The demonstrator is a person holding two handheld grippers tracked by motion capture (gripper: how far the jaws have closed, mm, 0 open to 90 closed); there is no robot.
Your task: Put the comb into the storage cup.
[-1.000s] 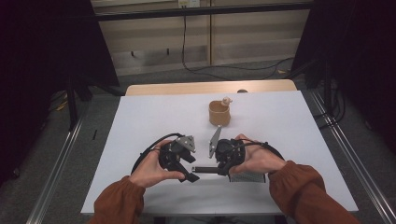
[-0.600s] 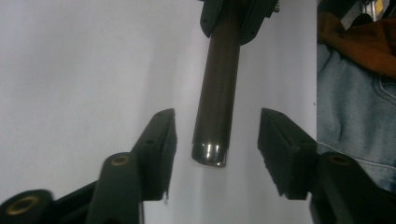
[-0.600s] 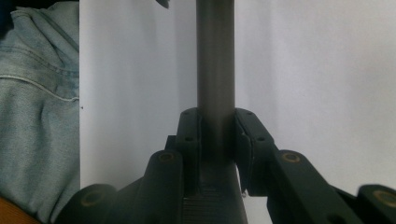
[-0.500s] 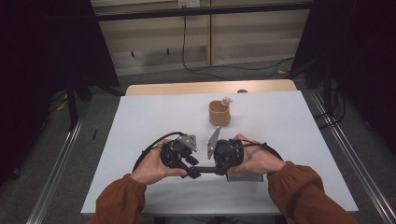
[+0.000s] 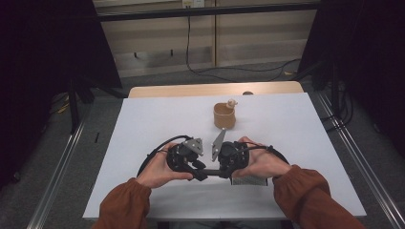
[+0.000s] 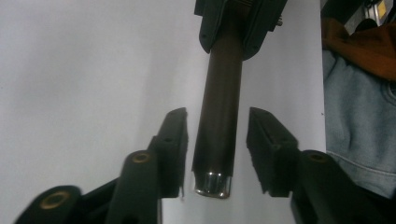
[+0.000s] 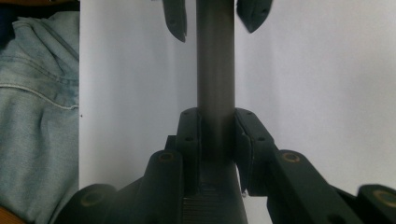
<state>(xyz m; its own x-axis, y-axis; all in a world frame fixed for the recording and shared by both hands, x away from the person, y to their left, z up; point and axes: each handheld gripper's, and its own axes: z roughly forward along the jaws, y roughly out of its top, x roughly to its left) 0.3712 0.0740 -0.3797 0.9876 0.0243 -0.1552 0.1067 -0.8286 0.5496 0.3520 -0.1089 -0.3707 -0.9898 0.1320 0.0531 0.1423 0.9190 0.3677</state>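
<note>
Right tongs (image 7: 217,133) clamped on one end of a dark rod (image 6: 222,107), held level just above the white bench (image 5: 143,124) near its front edge, between the two hands. Left tongs (image 6: 217,140) have just been closing around the rod's other end, the one with the silver tip; one jaw sits just beside the rod, the other has a visible gap, so not gripping yet, jaws apart. A tan cup (image 5: 224,116) with something small sticking up at its rim stands farther back on the bench, well apart from both tongs.
</note>
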